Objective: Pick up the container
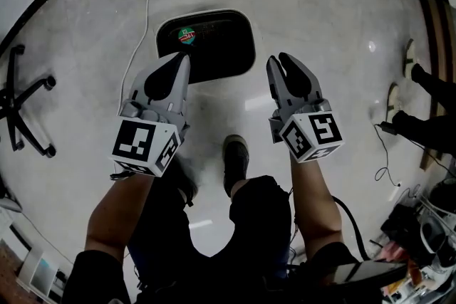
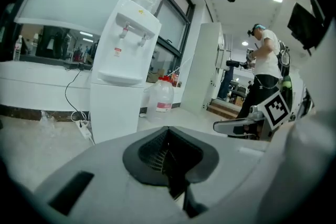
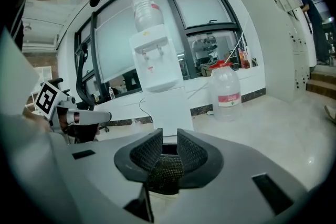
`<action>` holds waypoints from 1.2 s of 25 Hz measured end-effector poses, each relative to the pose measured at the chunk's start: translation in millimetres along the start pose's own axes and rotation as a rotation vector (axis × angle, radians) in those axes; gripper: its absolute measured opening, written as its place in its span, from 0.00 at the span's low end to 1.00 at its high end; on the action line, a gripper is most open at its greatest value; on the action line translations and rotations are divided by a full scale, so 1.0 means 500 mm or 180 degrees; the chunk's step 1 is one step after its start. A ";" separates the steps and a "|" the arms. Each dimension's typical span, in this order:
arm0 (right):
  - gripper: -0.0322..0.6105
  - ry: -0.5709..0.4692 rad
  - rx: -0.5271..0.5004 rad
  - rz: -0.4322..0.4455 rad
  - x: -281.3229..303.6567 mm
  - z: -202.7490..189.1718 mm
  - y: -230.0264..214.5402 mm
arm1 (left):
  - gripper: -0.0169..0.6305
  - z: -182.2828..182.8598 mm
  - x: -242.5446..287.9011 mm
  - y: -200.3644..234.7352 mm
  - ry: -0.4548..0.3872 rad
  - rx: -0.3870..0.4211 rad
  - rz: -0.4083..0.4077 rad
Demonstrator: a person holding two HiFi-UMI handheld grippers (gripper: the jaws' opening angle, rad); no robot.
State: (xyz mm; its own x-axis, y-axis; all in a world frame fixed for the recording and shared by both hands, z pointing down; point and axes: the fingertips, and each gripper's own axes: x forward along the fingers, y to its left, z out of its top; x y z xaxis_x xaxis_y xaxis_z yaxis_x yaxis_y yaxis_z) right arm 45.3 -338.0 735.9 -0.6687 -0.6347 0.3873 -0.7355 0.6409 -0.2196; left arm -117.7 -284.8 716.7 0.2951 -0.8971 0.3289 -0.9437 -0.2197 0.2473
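A black, rounded-rectangular container [image 1: 214, 46] with a pale rim lies on the glossy pale floor [image 1: 320, 11], upper centre of the head view. A round green-and-red label [image 1: 187, 35] sits near its left end. The left tongs [image 1: 185, 59] are pressed together and the right tongs [image 1: 282, 59] slightly spread; both are empty.

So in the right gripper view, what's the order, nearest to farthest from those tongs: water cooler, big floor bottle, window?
1. Water cooler, straight ahead.
2. Big bottle, on the floor to the cooler's right.
3. Window, behind both, along the back wall.
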 end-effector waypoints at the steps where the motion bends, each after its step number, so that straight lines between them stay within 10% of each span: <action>1: 0.17 -0.0019 -0.0011 0.0013 0.009 -0.010 -0.002 | 0.04 -0.008 0.005 0.008 -0.0031 0.0049 0.0043; 30: 0.09 -0.0205 0.0360 0.0111 0.143 -0.244 -0.156 | 0.03 -0.166 0.130 0.044 0.0023 0.0227 -0.0070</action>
State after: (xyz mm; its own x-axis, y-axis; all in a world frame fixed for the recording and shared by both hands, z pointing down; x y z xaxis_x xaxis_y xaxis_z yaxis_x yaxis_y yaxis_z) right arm 68.3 -380.6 890.1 -0.6969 -0.6417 0.3201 -0.7169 0.6125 -0.3329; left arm -107.1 -315.9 819.3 0.3166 -0.8890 0.3309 -0.9452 -0.2662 0.1891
